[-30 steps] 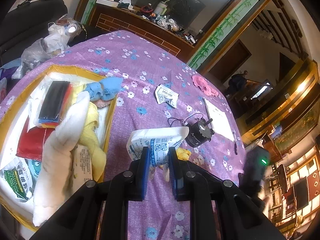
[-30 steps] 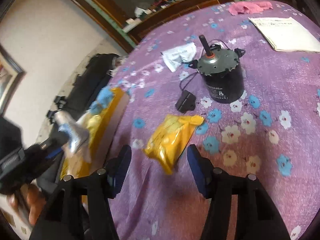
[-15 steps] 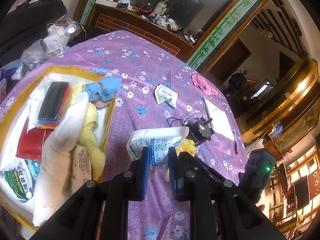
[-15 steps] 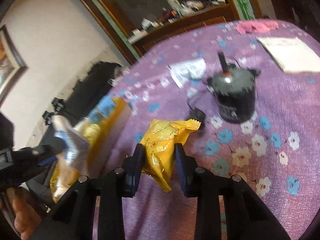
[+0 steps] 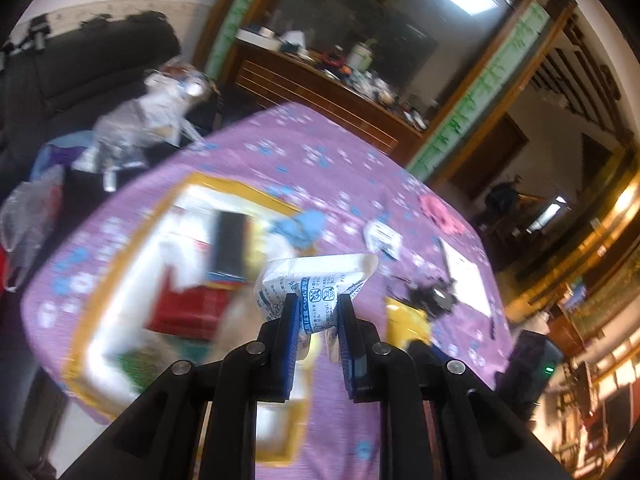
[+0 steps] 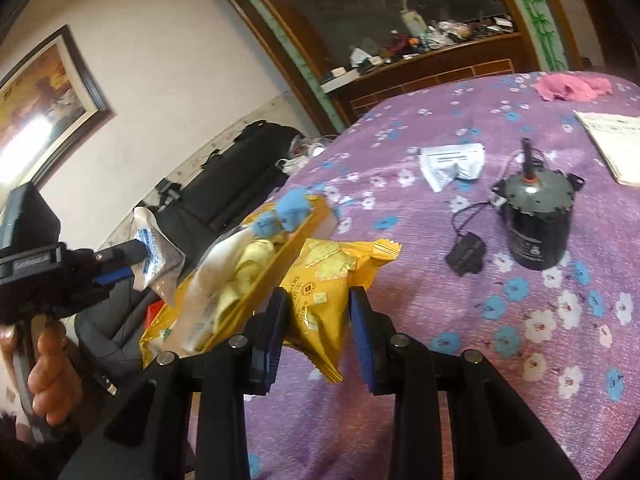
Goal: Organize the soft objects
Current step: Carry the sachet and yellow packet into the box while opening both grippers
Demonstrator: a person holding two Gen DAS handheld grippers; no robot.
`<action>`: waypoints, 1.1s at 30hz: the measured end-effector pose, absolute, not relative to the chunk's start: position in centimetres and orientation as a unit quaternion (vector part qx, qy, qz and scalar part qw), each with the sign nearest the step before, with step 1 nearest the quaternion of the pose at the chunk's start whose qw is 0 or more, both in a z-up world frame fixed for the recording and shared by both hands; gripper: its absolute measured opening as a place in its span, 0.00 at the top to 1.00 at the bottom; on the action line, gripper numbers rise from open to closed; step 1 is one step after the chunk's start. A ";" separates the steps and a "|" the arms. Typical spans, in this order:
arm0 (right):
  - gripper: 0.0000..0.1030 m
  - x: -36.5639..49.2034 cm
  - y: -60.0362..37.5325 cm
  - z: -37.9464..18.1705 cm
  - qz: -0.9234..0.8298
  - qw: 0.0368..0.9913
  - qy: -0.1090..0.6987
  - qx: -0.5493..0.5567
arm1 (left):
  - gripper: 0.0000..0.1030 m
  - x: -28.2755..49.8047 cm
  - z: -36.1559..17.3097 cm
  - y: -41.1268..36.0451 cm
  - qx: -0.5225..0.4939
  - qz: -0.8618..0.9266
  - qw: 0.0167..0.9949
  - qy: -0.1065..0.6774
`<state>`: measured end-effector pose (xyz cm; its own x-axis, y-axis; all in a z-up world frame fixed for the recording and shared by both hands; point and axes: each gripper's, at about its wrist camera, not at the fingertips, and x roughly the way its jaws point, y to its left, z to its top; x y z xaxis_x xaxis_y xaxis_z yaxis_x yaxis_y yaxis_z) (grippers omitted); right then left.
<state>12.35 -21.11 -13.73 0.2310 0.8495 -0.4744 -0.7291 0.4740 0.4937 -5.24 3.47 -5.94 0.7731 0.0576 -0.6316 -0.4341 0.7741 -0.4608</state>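
Since the earlier frame, the yellow packet (image 6: 324, 288) has been lifted off the purple tablecloth (image 6: 500, 280) and is clamped in the right gripper (image 6: 318, 320), beside the yellow tray (image 6: 280, 258). The white packet (image 5: 316, 280) is gripped tightly by the left gripper (image 5: 318, 320) above the tray.

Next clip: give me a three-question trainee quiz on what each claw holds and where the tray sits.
1. True or false: the left claw is shut on the white packet.
2. What colour is the snack bag in the right claw?
3. In the right wrist view, the yellow tray lies to which side of the black motor: A left, B right?

Key: 1 true; 2 yellow; 3 A.
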 end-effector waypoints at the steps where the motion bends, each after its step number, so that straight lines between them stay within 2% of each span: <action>1: 0.70 12.1 -20.7 -13.4 0.513 0.776 0.359 0.082 | 0.83 -5.7 -6.0 4.0 -0.306 0.147 0.889 0.306; 11: 0.70 8.5 -14.1 -10.3 0.590 0.722 0.358 0.055 | 0.83 -8.9 -8.5 7.1 -0.273 0.214 0.876 0.336; 17: 0.70 3.7 -8.3 -10.0 0.606 0.718 0.339 -0.034 | 0.83 -8.4 -10.7 6.3 -0.206 0.249 0.864 0.387; 21: 0.69 3.4 -5.3 -11.8 0.571 0.740 0.344 -0.088 | 0.82 -8.4 -12.2 7.2 -0.234 0.237 0.857 0.394; 23: 0.66 3.6 -5.4 -12.2 0.573 0.740 0.344 -0.075 | 0.76 -8.4 -12.6 7.7 -0.257 0.226 0.855 0.389; 24: 0.63 3.5 -5.6 -12.2 0.579 0.735 0.344 -0.070 | 0.62 -8.6 -12.8 8.1 -0.279 0.216 0.852 0.386; 25: 0.56 3.5 -5.9 -12.3 0.587 0.731 0.343 -0.064 | 0.48 -8.7 -12.7 8.4 -0.298 0.207 0.852 0.377; 26: 0.50 3.4 -6.2 -12.2 0.588 0.731 0.342 -0.058 | 0.43 -9.0 -12.4 8.6 -0.315 0.201 0.854 0.363; 28: 0.45 3.5 -7.0 -12.0 0.590 0.733 0.336 -0.044 | 0.33 -9.5 -11.6 8.6 -0.339 0.200 0.858 0.331; 30: 0.41 3.9 -8.0 -11.6 0.591 0.735 0.331 -0.029 | 0.27 -9.7 -11.1 8.5 -0.348 0.200 0.861 0.313; 33: 0.38 5.2 -10.0 -11.0 0.592 0.732 0.336 0.008 | 0.27 -9.4 -10.4 7.8 -0.345 0.189 0.867 0.304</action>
<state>5.24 -10.00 -10.99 0.0725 0.8727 -0.4828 -0.8621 0.2983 0.4097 -9.38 7.75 -10.42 0.7432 0.1182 -0.6585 -0.5386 0.6896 -0.4841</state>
